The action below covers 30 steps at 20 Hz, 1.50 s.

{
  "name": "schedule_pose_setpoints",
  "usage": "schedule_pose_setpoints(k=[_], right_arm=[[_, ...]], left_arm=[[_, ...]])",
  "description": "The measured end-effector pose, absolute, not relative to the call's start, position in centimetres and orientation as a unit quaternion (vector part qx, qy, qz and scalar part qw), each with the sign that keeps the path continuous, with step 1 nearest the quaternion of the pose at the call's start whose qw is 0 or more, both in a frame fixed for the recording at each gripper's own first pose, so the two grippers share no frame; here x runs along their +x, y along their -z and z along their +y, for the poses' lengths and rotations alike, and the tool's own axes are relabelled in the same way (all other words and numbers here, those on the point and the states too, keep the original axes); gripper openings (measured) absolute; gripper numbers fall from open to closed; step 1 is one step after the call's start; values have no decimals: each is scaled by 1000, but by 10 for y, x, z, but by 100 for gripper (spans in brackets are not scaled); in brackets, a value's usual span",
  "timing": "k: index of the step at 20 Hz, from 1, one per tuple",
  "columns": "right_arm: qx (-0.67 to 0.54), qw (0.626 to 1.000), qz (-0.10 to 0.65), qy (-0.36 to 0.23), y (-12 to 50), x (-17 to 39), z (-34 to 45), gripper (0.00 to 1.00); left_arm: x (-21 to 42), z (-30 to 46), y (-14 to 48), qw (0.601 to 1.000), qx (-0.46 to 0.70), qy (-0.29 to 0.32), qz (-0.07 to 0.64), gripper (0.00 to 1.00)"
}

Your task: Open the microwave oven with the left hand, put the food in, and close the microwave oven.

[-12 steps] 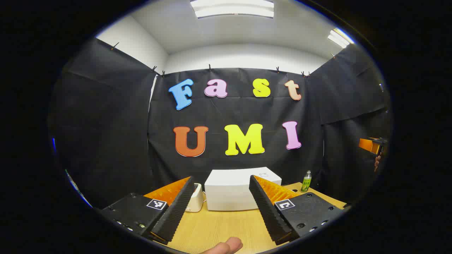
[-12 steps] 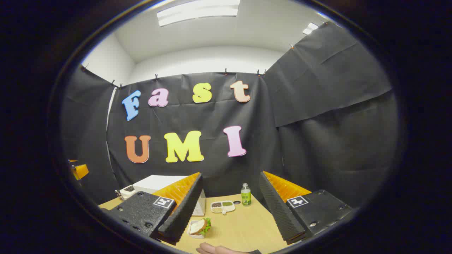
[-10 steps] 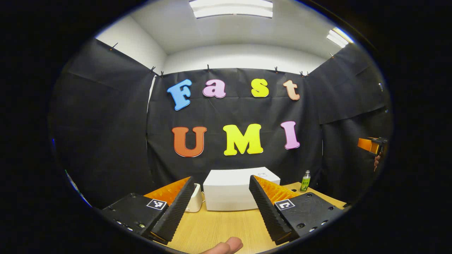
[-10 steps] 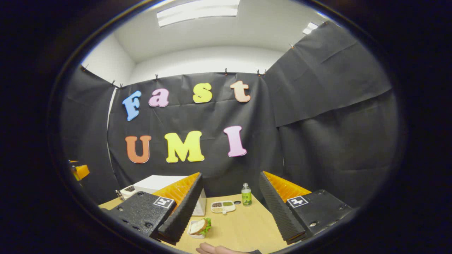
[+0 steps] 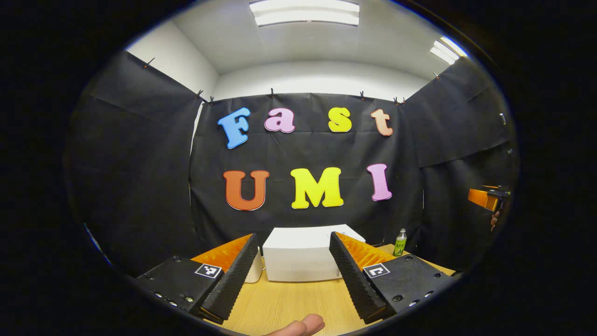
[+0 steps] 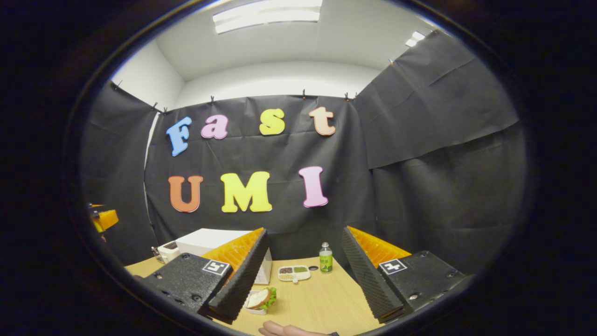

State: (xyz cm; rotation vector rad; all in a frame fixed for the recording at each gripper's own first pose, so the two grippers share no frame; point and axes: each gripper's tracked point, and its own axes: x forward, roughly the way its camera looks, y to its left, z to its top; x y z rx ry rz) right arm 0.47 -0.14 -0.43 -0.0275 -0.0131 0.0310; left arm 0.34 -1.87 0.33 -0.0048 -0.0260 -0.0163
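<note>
Microwave (image 5: pixel 298 254) sits shut straight ahead of left gripper (image 5: pixel 293 275), jaws wide, empty, lined up for the door. Sandwich (image 6: pixel 261 298) waits just below right gripper (image 6: pixel 298 275), also wide, empty.

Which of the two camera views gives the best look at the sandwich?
The right gripper view: the sandwich lies on the wooden table in a small white tray, just beside that gripper's left finger. In the left gripper view, I cannot make out the sandwich.

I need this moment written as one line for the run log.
left hand-held gripper: open, empty | right hand-held gripper: open, empty | white box-shaped microwave oven: door closed | sandwich on small white tray: on wooden table
</note>
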Motion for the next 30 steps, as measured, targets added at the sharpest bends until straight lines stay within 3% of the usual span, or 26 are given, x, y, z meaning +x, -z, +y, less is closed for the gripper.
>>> schedule_pose_setpoints(k=[1, 2, 3, 4, 5, 6, 7, 8, 9, 11, 12, 13, 14, 15, 16, 17, 18, 19, 20, 24, 25, 26, 27, 28, 29, 30], right_arm=[[-13, 1000, -10, -14, 4, 5, -3, 92], [-14, 1000, -13, -13, 4, 6, -5, 100], [-14, 1000, -14, -12, 5, 6, -5, 100], [-13, 1000, -15, -13, 6, 6, -6, 100], [-13, 1000, -14, -16, 8, 6, -4, 92], [-13, 1000, -15, -19, 9, 6, -4, 92], [-15, 1000, -15, -21, 10, 6, -5, 100], [-16, 999, -16, -22, 10, 5, -7, 100], [-18, 999, -19, -23, 10, 4, -9, 100], [-19, 999, -29, -19, 6, 3, -15, 100], [-20, 999, -34, -17, 4, 2, -19, 92], [-21, 999, -38, -16, 4, -1, -20, 92], [-23, 999, -42, -16, 4, -2, -20, 100], [-25, 999, -44, -16, 4, -2, -20, 92], [-28, 998, -47, -18, 4, -2, -21, 100], [-29, 998, -50, -19, 5, -2, -21, 100], [-31, 998, -53, -20, 5, -1, -22, 92], [-34, 998, -55, -20, 7, 0, -22, 92], [-37, 997, -57, -19, 8, 1, -23, 100], [-49, 996, -66, -15, 15, 9, -29, 100], [-55, 996, -71, -17, 18, 11, -29, 92], [-58, 995, -76, -18, 21, 12, -29, 100], [-60, 995, -76, -21, 27, 12, -29, 100], [-62, 995, -72, -27, 34, 14, -28, 92], [-64, 996, -60, -32, 45, 15, -27, 100], [-65, 996, -48, -36, 54, 15, -27, 100]], left_arm=[[7, -22, -3, 1000, -3, 10, -13, 94], [10, -24, -2, 1000, -5, 11, -14, 94], [12, -27, 0, 1000, -8, 11, -13, 84], [17, -29, 2, 1000, -15, 10, -12, 94], [20, -33, 3, 999, -28, 10, -14, 94], [24, -38, 4, 999, -39, 15, -15, 94], [28, -44, 4, 999, -46, 21, -16, 94], [32, -49, 4, 999, -46, 22, -18, 83], [35, -50, 7, 999, -44, 19, -19, 95], [48, -51, 12, 999, -43, 6, -22, 94], [56, -55, 17, 999, -45, 3, -20, 95], [67, -61, 22, 999, -50, 5, -17, 94], [78, -68, 27, 998, -56, 8, -13, 94], [89, -75, 34, 998, -65, 14, -9, 94], [101, -83, 40, 997, -74, 21, -7, 94], [112, -89, 46, 996, -81, 29, -2, 94], [123, -96, 53, 996, -86, 35, 4, 95], [136, -103, 61, 995, -91, 41, 11, 95], [148, -110, 70, 994, -96, 43, 20, 95], [197, -127, 114, 995, -82, 31, 50, 95], [208, -130, 130, 995, -78, 26, 62, 95], [218, -136, 144, 994, -78, 25, 71, 95], [227, -143, 156, 993, -81, 27, 77, 95], [237, -150, 169, 992, -85, 34, 83, 94], [245, -156, 183, 991, -90, 38, 89, 94], [254, -162, 197, 990, -99, 40, 96, 94]])
